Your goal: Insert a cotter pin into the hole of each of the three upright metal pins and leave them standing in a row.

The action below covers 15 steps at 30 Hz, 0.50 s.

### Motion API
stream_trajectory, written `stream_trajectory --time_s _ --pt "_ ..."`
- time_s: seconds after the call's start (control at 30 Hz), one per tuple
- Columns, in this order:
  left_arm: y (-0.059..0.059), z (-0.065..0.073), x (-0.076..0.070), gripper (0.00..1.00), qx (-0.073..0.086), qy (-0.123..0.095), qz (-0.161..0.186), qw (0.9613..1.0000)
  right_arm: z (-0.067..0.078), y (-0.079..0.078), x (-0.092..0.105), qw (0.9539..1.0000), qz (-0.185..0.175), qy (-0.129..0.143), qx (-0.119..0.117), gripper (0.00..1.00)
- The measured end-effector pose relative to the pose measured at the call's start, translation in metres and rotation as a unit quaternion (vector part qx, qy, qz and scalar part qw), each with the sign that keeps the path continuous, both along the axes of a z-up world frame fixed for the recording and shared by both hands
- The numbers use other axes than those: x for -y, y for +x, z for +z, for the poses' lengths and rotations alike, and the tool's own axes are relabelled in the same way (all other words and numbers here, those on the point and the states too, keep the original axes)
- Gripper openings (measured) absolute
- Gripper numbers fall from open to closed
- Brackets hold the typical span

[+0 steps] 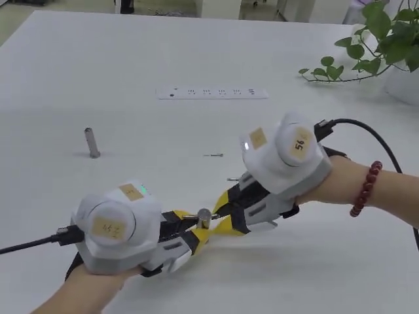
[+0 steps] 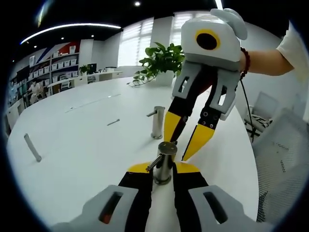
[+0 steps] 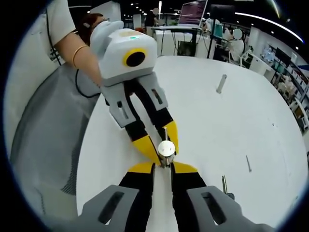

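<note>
Both grippers are meeting tip to tip low over the white table [image 1: 314, 261], close to the person. The left gripper [image 2: 163, 168] is clamping its jaws on the held metal pin [image 2: 165, 153], which is sitting crosswise between the yellow tips, its round flat top showing in the head view. A thin cotter pin [image 2: 152, 164] is poking out of the side of that pin near its top, pointing left in the left gripper view. The right gripper [image 2: 180, 146] is pointing in from the opposite side with its jaws standing a narrow way apart, bare table showing between its yellow tips in the left gripper view. One tip is sitting right at the pin's head, and whether it is touching the cotter pin I cannot tell. Just beyond the grippers a second metal pin [image 2: 158, 123] is standing upright on the table, with a fitted cotter pin [image 2: 151, 113] sticking sideways out near its top. A loose cotter pin [image 1: 213, 155] is lying flat on the table farther out, and a third metal pin [image 1: 91, 142] is standing upright well apart from the others, to the left in the head view. A power strip [image 1: 211, 93] is lying across the far half of the table, and a leafy plant [image 1: 383, 39] is trailing over the far right corner. A bead bracelet [image 1: 365, 190] is sitting on the wrist behind the right gripper
</note>
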<state>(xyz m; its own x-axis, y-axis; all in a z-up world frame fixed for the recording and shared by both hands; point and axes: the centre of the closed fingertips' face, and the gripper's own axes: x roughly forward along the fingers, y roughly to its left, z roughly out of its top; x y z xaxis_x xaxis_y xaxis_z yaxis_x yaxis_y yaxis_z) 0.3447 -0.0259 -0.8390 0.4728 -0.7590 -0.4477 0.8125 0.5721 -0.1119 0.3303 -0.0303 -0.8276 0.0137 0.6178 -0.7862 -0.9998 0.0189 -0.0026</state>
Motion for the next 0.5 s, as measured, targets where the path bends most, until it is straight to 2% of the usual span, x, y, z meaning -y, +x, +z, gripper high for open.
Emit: stream_trajectory --time_s 0.1,0.37,0.5 --pt "0.001 0.002 -0.001 0.24 -0.001 0.000 0.002 1.0000 0.003 0.000 0.000 0.9999 -0.011 0.010 -0.006 0.17" --pt "0.000 0.006 -0.010 0.34 0.000 0.002 0.004 1.0000 0.012 0.003 -0.006 0.9986 -0.031 0.041 -0.010 0.20" --pt "-0.001 0.012 -0.013 0.38 0.006 -0.002 0.003 1.0000 0.013 0.003 -0.010 0.9983 -0.032 0.048 -0.008 0.22"
